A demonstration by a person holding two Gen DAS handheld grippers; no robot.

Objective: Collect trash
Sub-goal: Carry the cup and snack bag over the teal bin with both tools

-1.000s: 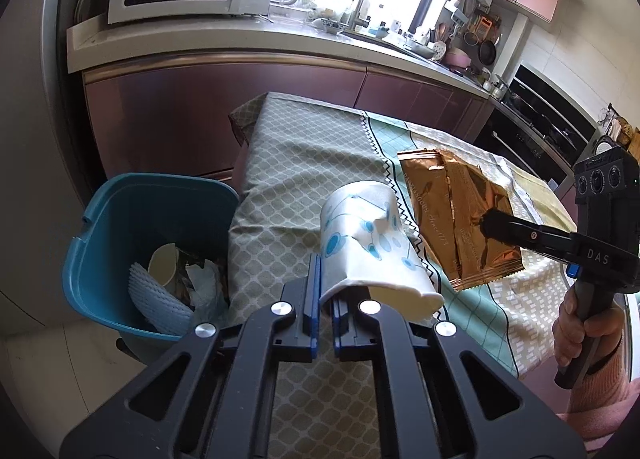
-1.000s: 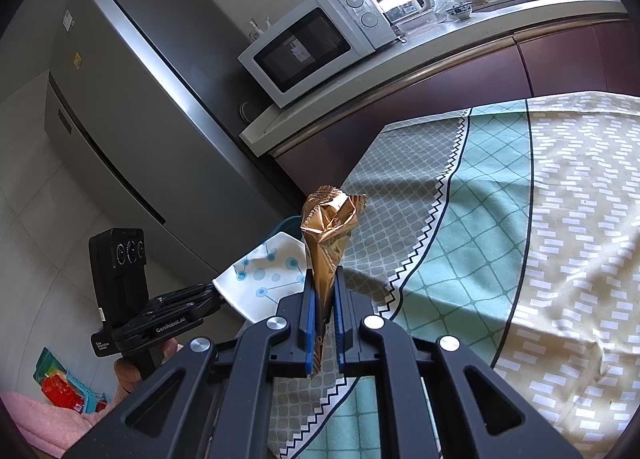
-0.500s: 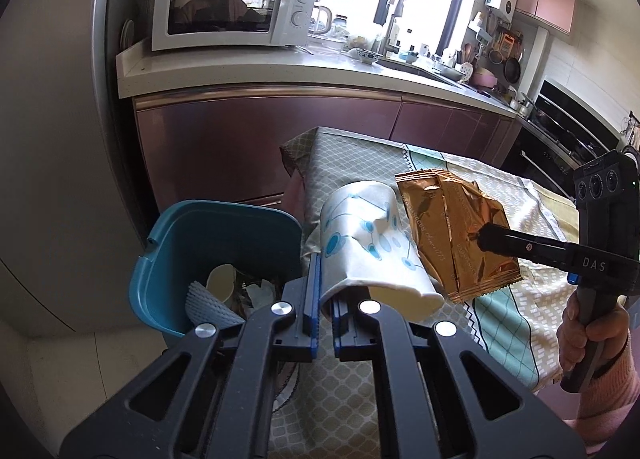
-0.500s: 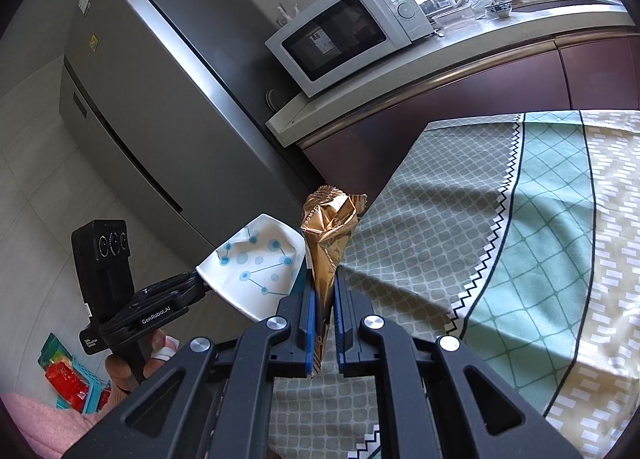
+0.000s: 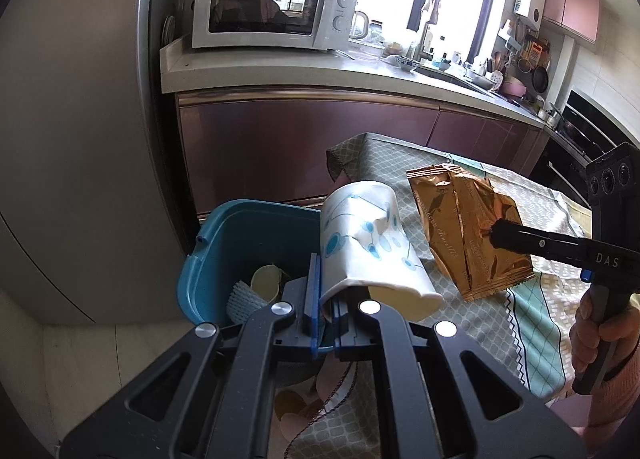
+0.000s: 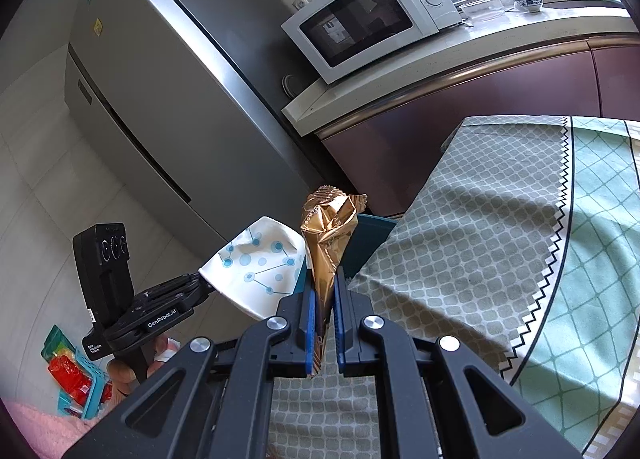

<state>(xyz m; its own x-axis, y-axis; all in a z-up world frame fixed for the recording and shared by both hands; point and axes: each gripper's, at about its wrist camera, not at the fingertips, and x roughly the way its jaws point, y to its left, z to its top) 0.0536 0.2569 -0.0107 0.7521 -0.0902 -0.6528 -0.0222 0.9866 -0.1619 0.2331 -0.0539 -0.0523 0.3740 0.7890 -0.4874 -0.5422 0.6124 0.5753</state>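
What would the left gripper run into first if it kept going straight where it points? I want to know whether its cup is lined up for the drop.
Probably the blue plastic bin: the left gripper, shut on the crumpled white paper cup, points roughly over its rim, though depth is unclear.

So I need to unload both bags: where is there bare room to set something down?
Free: the tablecloth between its zigzag stripe and the corner beside the blue bin. Crowded: the bin's floor, already holding cups; the white bag hangs at its rim.
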